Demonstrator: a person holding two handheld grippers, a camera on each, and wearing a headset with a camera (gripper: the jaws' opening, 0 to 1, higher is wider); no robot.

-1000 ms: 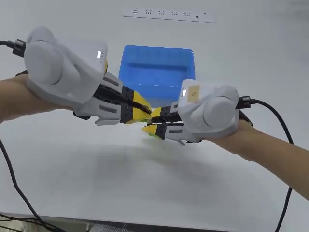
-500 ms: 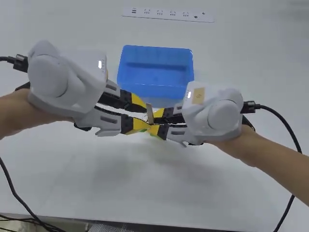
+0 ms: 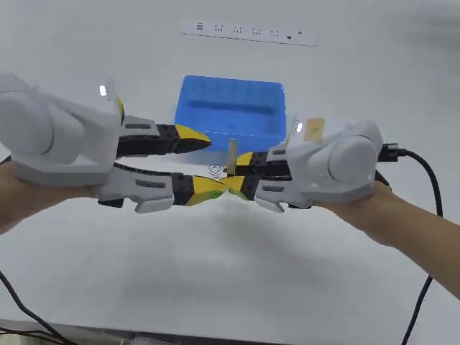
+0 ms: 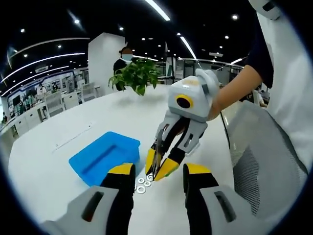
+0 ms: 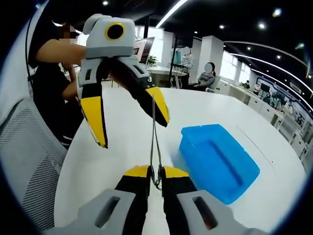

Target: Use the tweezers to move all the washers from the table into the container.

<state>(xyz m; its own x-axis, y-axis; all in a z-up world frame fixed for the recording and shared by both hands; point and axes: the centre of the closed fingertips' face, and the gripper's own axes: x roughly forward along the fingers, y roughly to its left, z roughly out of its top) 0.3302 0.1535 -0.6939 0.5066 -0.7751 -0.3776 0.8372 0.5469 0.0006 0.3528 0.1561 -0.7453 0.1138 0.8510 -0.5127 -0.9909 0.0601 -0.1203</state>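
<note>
**Tweezers gripped, washers still on the tabletop**

Right hand-held gripper (image 5: 156,172): jaws closed on the tweezers (image 5: 153,137), which run forward out of them. Left hand-held gripper (image 4: 157,172): jaws wide apart, holding nothing.

Washers (image 4: 142,185): small cluster at centre of the head view, just below the blue container (image 3: 228,108).

Likely best: set the tweezer tips on one washer's edge, pinch lightly, and lift above the container's near wall.

The left jaws crowd the spot. Open tabletop (image 3: 237,273) lies lower in frame, with its edge near the bottom.

power strip (image 3: 248,33): white, lying flat | potted plant (image 4: 137,78): green, leafy | mesh chair (image 5: 24,147): grey
</note>
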